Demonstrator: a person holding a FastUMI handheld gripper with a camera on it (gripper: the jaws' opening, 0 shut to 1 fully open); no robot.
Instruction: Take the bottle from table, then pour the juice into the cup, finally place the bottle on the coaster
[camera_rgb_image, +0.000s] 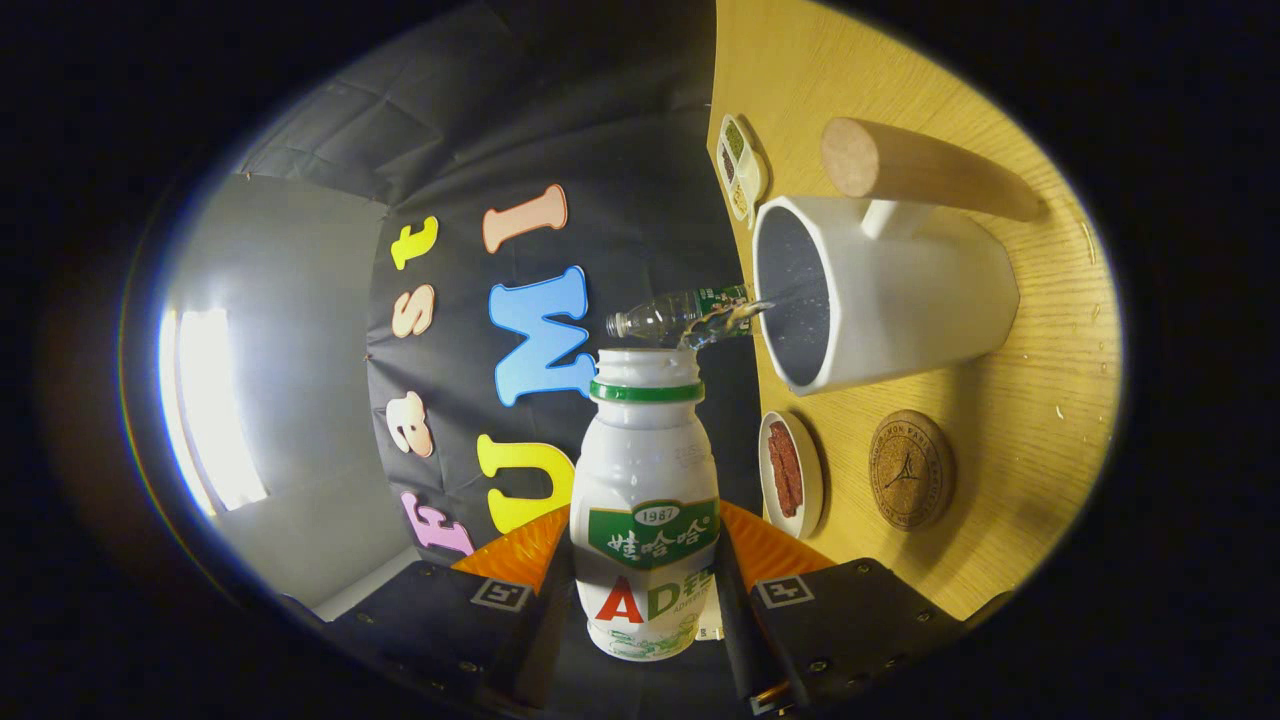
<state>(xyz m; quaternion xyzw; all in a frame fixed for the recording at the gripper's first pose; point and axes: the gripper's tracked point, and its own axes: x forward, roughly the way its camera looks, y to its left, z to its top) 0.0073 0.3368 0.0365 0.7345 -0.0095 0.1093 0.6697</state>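
A white bottle (645, 500) with a green band at its neck and a green label sits between my fingers, and my gripper (645, 590) is shut on its body. The whole view is rolled sideways, so the bottle is tipped over. A thin stream of liquid (728, 322) runs from its open mouth into the white cup (880, 295) just beyond it. The cup has a wooden handle (925, 170) and a dark inside. A round cork coaster (910, 470) lies on the wooden table (1040, 400) beside the cup.
A small white dish (790, 475) with something red in it sits between the coaster and the table's edge. A small divided tray (740, 165) lies past the cup. A clear plastic bottle (670, 312) stands near the cup's mouth, against the black cloth wall.
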